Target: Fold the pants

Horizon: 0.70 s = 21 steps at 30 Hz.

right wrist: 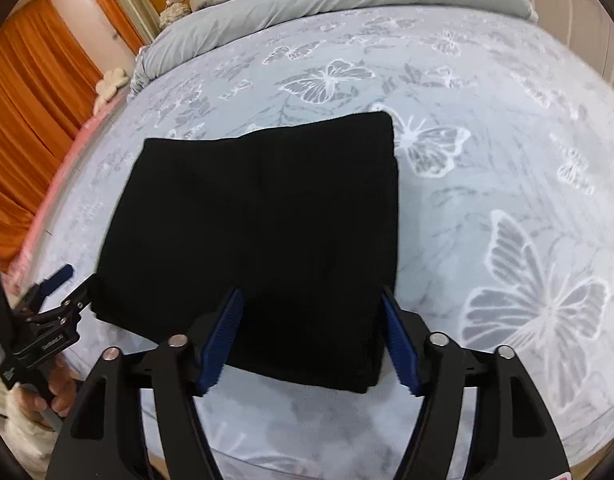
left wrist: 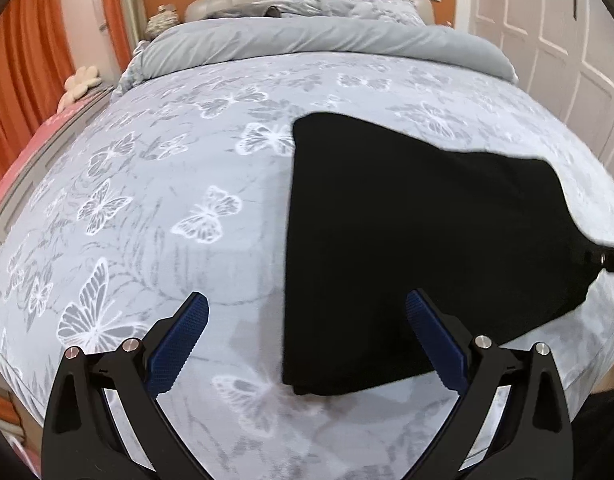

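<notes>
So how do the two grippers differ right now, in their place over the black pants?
The left gripper hangs at the left edge of the pants, mostly over the bedspread. The right gripper straddles their near right corner, pads not pressing. Both have blue pads, stand open and hold nothing.

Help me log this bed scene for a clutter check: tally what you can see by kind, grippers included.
Black folded pants: 1
Grippers: 2, the left gripper and the right gripper, both open
Grey rolled duvet: 1
Butterfly-print bedspread: 1
Orange curtains: 1
Total: 6
</notes>
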Available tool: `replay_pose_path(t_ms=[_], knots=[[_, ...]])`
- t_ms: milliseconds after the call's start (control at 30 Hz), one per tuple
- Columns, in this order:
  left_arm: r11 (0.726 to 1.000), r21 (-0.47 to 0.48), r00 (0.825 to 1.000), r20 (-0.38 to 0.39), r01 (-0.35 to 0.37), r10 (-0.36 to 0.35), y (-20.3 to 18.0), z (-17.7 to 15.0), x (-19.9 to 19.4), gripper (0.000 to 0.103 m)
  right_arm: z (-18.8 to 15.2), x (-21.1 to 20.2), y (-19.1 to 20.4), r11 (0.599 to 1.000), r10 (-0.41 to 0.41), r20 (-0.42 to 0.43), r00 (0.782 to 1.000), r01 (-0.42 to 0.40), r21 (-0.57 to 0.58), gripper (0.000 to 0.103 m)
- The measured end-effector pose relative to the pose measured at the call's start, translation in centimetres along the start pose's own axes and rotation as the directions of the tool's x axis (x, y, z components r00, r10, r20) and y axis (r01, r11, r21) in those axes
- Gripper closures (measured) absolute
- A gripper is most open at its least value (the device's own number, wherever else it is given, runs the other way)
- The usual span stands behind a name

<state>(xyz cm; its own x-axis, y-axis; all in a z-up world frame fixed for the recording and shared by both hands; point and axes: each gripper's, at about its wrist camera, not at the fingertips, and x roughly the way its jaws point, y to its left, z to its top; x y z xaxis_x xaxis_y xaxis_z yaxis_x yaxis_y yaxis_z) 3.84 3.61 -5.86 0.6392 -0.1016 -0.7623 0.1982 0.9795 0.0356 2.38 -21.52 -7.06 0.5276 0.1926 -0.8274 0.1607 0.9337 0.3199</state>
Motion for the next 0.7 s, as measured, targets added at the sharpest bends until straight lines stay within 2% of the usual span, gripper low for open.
replay_pose_path(t_ms=[100,133,233,300,333,367,433,467,500,533,567,600,633,667,700], knots=[[0.998,-0.056,0.999,-0.031,-0.007,0.006,1.4,0.4,0.6,0.005,-0.2,0.3,-0.7,0.999,0.019,-0.02,1.0,-0.019,0.04,0.025],[0.996,-0.088,0.998,-0.069,0.0,-0.006,2.0,0.4,1.4,0.005,-0.3,0.7,-1.0,0.999,0.018,-0.04,0.999,-0.016,0.051,0.024],[0.977,-0.196,0.982,-0.151,0.083,-0.114,3.5,0.3,3.2,0.005,-1.0,2.0,-2.0,0.992,0.055,-0.099,0.994,-0.043,0.119,0.021],[0.939,-0.295,0.947,-0.207,0.178,-0.245,4.3,-0.1,5.0,0.005,-1.3,2.8,-2.8,0.977,0.13,-0.129,0.983,-0.105,0.183,0.017],[0.91,-0.349,0.92,-0.233,0.223,-0.315,4.6,-0.3,6.0,0.005,-1.5,3.2,-3.3,0.965,0.174,-0.138,0.975,-0.141,0.22,0.016],[0.89,-0.388,0.904,-0.243,0.241,-0.351,4.9,-0.5,6.7,0.005,-1.6,3.4,-3.5,0.96,0.19,-0.133,0.973,-0.155,0.234,0.016],[0.873,-0.42,0.905,-0.222,0.246,-0.362,5.2,-0.3,6.9,0.005,-1.7,3.4,-3.4,0.958,0.198,-0.125,0.972,-0.165,0.233,0.014],[0.869,-0.417,0.9,-0.213,0.268,-0.38,4.9,0.0,7.0,0.005,-1.7,3.4,-3.3,0.959,0.198,-0.119,0.973,-0.167,0.229,0.014],[0.863,-0.416,0.893,-0.21,0.288,-0.399,4.6,0.2,7.1,0.005,-1.8,3.4,-3.2,0.958,0.2,-0.101,0.974,-0.173,0.23,0.018],[0.854,-0.418,0.885,-0.202,0.311,-0.421,4.2,0.3,7.2,0.012,-1.9,3.5,-3.1,0.958,0.203,-0.092,0.975,-0.178,0.226,0.037],[0.849,-0.409,0.878,-0.193,0.335,-0.439,3.8,0.5,7.2,0.043,-1.9,3.4,-2.9,0.958,0.209,-0.091,0.974,-0.185,0.217,0.046],[0.846,-0.401,0.868,-0.199,0.351,-0.455,3.4,0.6,7.1,0.049,-1.8,3.1,-2.8,0.954,0.227,-0.082,0.97,-0.205,0.218,0.062],[0.842,-0.406,0.869,-0.189,0.355,-0.457,3.3,0.7,6.3,0.064,-1.6,2.0,-2.8,0.945,0.255,-0.059,0.965,-0.236,0.225,0.067],[0.834,-0.405,0.864,-0.174,0.375,-0.473,3.5,0.7,5.4,0.072,-1.4,0.8,-2.8,0.935,0.29,-0.031,0.956,-0.277,0.221,0.069],[0.829,-0.398,0.861,-0.159,0.392,-0.483,3.7,0.8,4.2,0.074,-1.6,-1.0,-2.6,0.923,0.331,0.003,0.944,-0.324,0.208,0.07]])
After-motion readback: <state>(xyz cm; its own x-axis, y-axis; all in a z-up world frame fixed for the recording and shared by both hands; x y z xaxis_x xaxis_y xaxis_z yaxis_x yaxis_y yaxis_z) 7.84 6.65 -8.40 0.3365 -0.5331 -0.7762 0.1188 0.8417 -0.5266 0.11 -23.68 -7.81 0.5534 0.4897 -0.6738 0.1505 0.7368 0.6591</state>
